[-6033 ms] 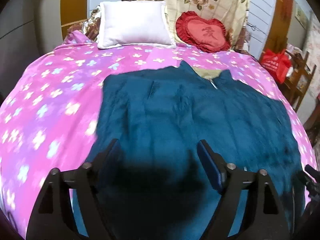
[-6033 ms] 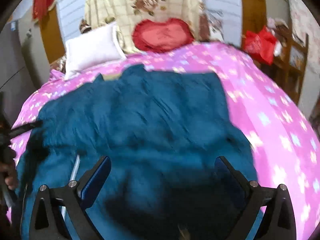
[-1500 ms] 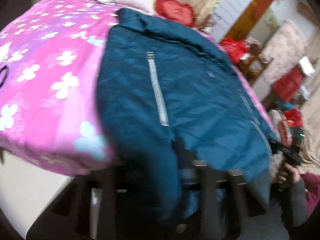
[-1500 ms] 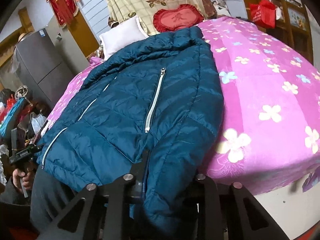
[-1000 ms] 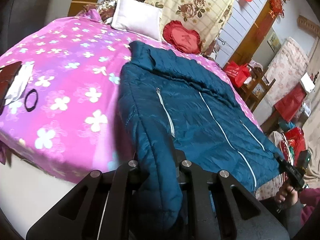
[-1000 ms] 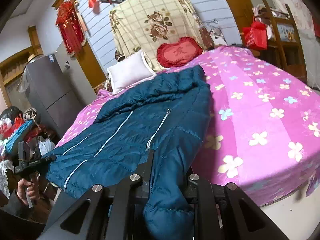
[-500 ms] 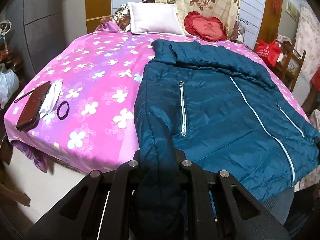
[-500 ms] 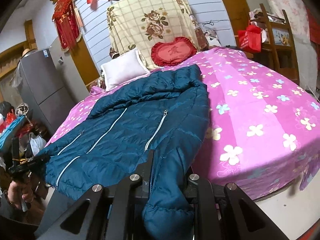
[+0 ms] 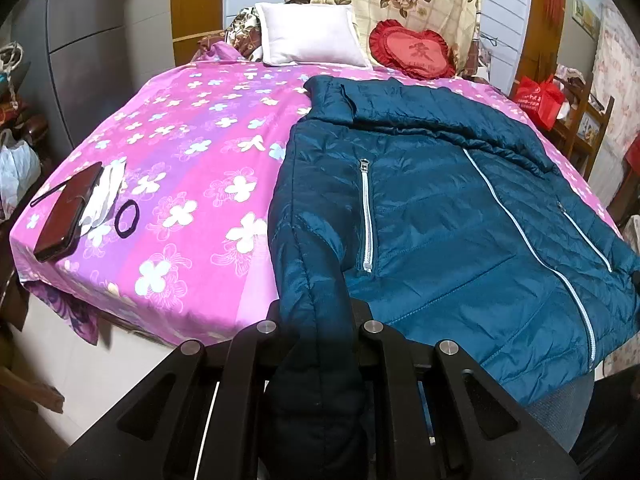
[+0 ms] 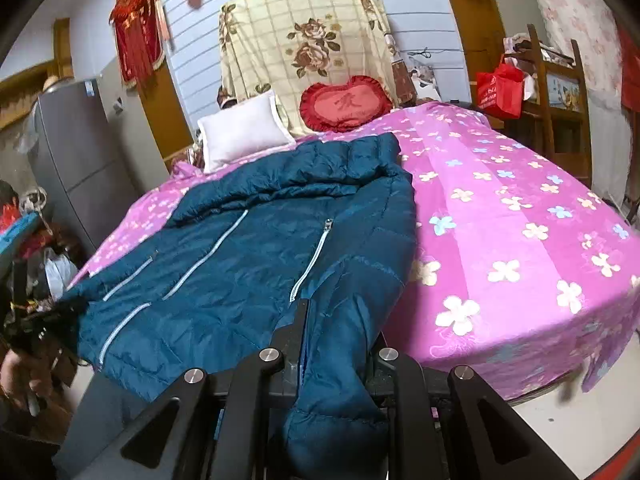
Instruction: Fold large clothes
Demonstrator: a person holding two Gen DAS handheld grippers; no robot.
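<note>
A dark teal puffer jacket (image 9: 440, 208) lies front up on the pink flowered bed (image 9: 192, 168), its hem hanging off the near edge. It also shows in the right wrist view (image 10: 260, 264). My left gripper (image 9: 316, 320) is shut on the jacket's left sleeve, which runs down between the fingers. My right gripper (image 10: 336, 344) is shut on the jacket's right sleeve, off the bed's near edge. The left gripper (image 10: 32, 324) and its hand show at the far left of the right wrist view.
A dark phone case (image 9: 68, 210), white cloth (image 9: 104, 196) and black hair tie (image 9: 127, 216) lie on the bed's left corner. White pillow (image 9: 312, 34) and red heart cushion (image 9: 416, 54) sit at the head. A wooden shelf with a red bag (image 10: 500, 88) stands right.
Both grippers, shut on the sleeves, have pulled back from the bed edge. The left view has swung to face the bed squarely. The jacket lies flatter.
</note>
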